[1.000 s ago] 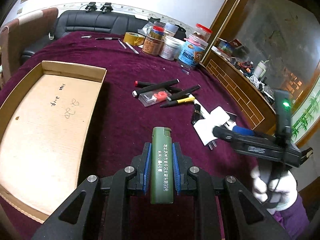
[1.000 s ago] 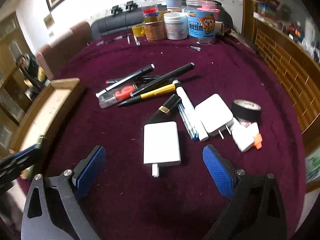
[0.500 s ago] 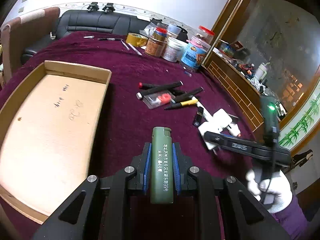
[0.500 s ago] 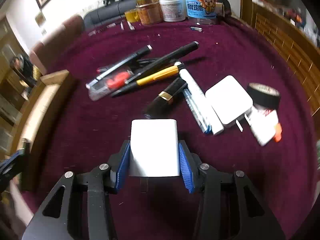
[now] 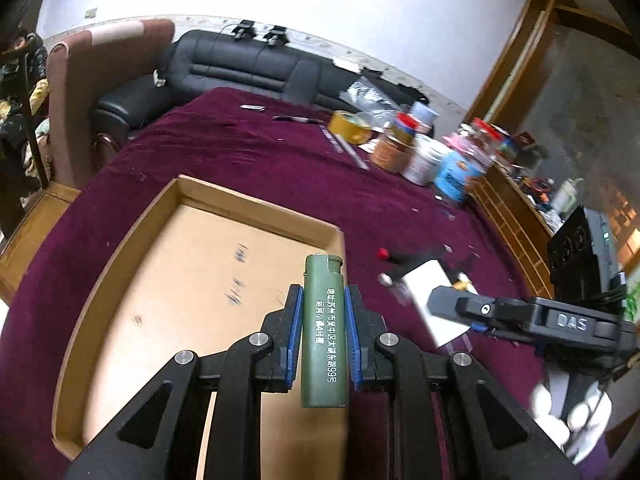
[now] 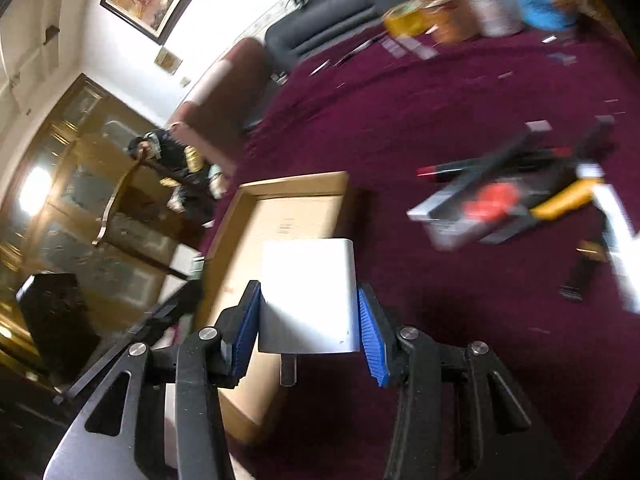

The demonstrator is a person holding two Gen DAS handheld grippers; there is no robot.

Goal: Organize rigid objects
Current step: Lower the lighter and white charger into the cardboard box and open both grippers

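Observation:
My left gripper [image 5: 322,304] is shut on a green lighter [image 5: 323,332] and holds it above the right part of the shallow cardboard box [image 5: 120,248]. My right gripper [image 6: 308,304] is shut on a white charger [image 6: 308,292], lifted off the table beside the box's [image 6: 296,188] right edge. The right gripper with the charger [image 5: 430,300] also shows in the left wrist view. A blurred pile of pens [image 6: 520,196] and a clear case lie on the purple cloth to the right.
Jars, cans and a yellow tape roll [image 5: 348,126] stand at the table's far side. A black sofa [image 5: 248,68] and a brown chair [image 5: 84,92] stand behind the table. A wooden cabinet edge [image 5: 512,216] runs along the right.
The right gripper closed on the white charger, lifted it and swung left toward the box. The left gripper carried the lighter left, over the box.

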